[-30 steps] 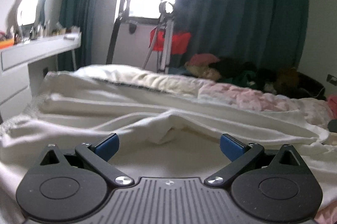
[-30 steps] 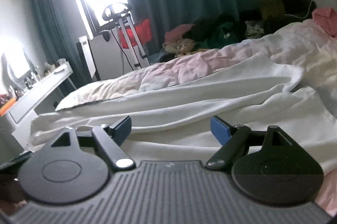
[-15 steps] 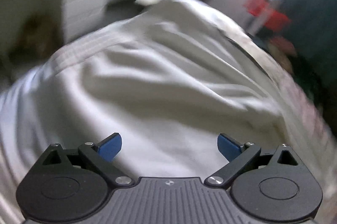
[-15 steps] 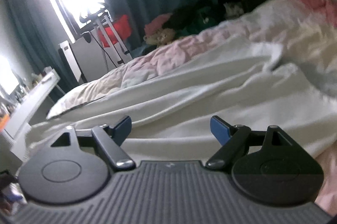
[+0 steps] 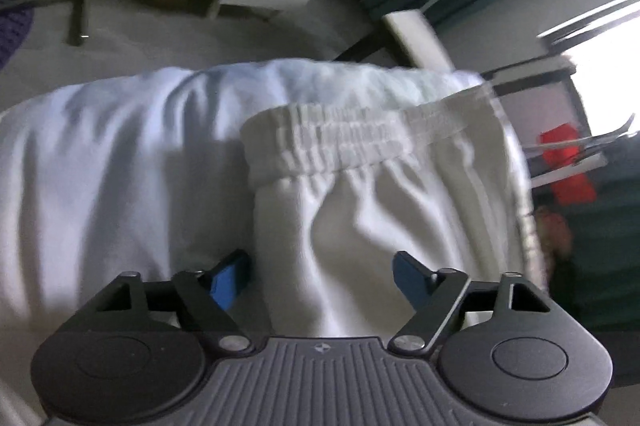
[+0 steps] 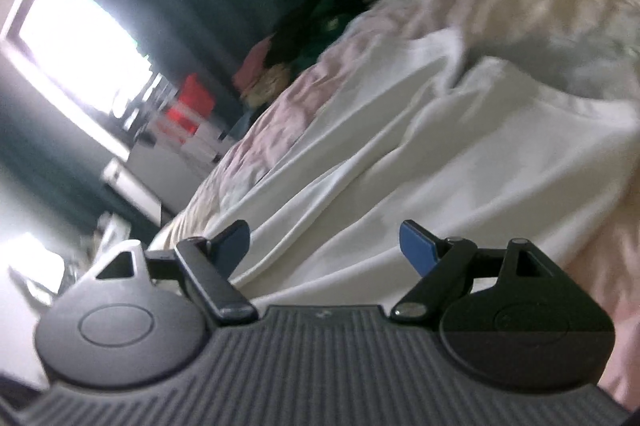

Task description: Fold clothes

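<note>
white pants [image 5: 360, 186] between spread left claw [image 5: 320, 280]

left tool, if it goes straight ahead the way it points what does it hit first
Most likely the white pants: the open left tool points at the cloth just below the elastic waistband. Depth is unclear.

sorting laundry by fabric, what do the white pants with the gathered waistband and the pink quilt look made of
White pants with gathered elastic waistband: probably soft matte cotton fleece or jersey, judging by thick rounded folds and no sheen. Pale pink puckered quilt: seemingly padded cotton, crinkled surface; blur leaves it uncertain.
</note>
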A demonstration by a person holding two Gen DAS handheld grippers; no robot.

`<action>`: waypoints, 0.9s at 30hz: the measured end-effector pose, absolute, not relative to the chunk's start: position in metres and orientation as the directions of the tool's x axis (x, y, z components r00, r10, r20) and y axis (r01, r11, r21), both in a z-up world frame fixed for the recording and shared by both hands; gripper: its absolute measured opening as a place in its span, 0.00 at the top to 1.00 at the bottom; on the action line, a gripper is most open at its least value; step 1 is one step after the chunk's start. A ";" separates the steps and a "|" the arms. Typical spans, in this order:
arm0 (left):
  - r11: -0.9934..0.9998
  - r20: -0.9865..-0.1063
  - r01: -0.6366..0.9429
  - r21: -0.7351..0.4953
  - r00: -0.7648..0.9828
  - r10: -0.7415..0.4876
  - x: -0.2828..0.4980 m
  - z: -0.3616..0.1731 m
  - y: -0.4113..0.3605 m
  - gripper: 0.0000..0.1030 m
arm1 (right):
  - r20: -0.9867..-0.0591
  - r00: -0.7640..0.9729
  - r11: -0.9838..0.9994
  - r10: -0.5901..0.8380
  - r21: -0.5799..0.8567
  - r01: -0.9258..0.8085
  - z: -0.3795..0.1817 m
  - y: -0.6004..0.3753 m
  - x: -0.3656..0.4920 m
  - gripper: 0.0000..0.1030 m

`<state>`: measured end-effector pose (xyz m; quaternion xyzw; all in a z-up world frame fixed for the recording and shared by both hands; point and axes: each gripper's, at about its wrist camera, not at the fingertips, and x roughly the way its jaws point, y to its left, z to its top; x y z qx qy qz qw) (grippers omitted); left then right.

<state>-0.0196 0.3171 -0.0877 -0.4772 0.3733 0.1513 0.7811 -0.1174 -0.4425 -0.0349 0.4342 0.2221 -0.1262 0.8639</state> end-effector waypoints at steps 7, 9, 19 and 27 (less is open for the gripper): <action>0.443 -0.560 -0.444 -0.779 0.810 -0.173 -0.038 -0.077 0.313 0.45 | -0.532 0.828 0.420 -0.174 0.721 0.551 -0.052 -0.490 -0.149 0.18; 0.426 -0.577 -0.468 -0.774 0.798 -0.174 -0.036 -0.081 0.314 0.47 | -0.543 0.807 0.375 -0.231 0.716 0.589 -0.056 -0.496 -0.159 0.18; 0.374 -0.664 -0.569 -0.733 0.717 -0.211 -0.023 -0.113 0.320 0.61 | -0.639 0.721 0.275 -0.267 0.666 0.693 -0.081 -0.525 -0.162 0.25; 0.468 -0.691 -0.553 -0.690 0.696 -0.196 -0.018 -0.108 0.311 0.61 | -0.599 0.786 0.951 -0.153 0.126 0.282 -0.076 -0.426 -0.033 0.25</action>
